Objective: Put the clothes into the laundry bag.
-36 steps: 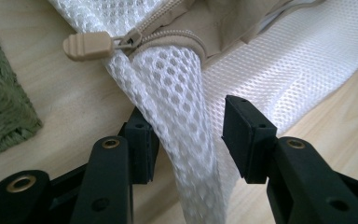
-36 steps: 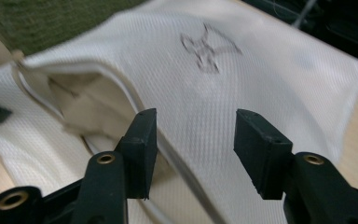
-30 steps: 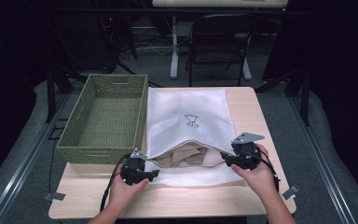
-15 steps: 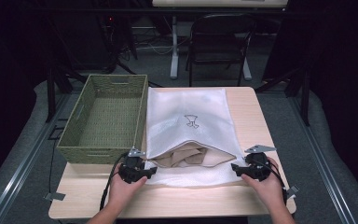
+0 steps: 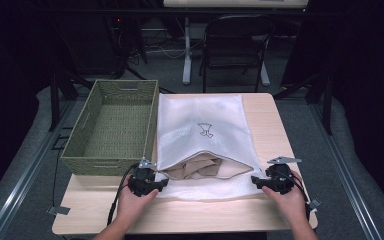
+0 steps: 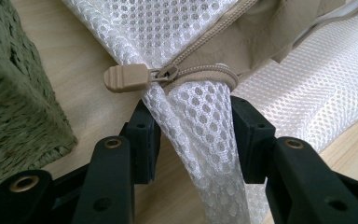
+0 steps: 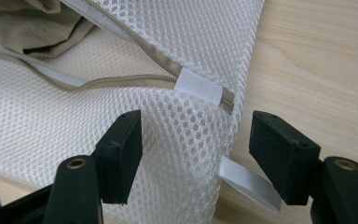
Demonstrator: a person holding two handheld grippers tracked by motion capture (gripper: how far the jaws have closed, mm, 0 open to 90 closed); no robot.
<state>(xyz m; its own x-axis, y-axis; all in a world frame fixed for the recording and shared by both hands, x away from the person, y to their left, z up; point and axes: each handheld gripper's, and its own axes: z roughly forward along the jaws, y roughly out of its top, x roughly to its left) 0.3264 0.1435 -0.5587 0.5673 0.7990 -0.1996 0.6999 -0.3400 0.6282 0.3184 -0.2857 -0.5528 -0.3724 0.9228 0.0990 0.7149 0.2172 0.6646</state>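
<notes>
The left claw (image 6: 191,135) pinches the mesh bag (image 5: 200,125) corner by the zipper pull (image 6: 126,78) to anchor it, while the right claw (image 7: 196,154), having just been opening, straddles the far corner unclamped.

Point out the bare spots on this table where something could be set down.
Bare tabletop lies right of the mesh laundry bag, and along the near edge between both hands. The left is crowded: the woven basket sits against the bag.

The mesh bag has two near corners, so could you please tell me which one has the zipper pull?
The corner between the left gripper's fingers: the tan zipper pull sits there on the mesh bag. The corner by the right gripper has a white tab instead.
</notes>
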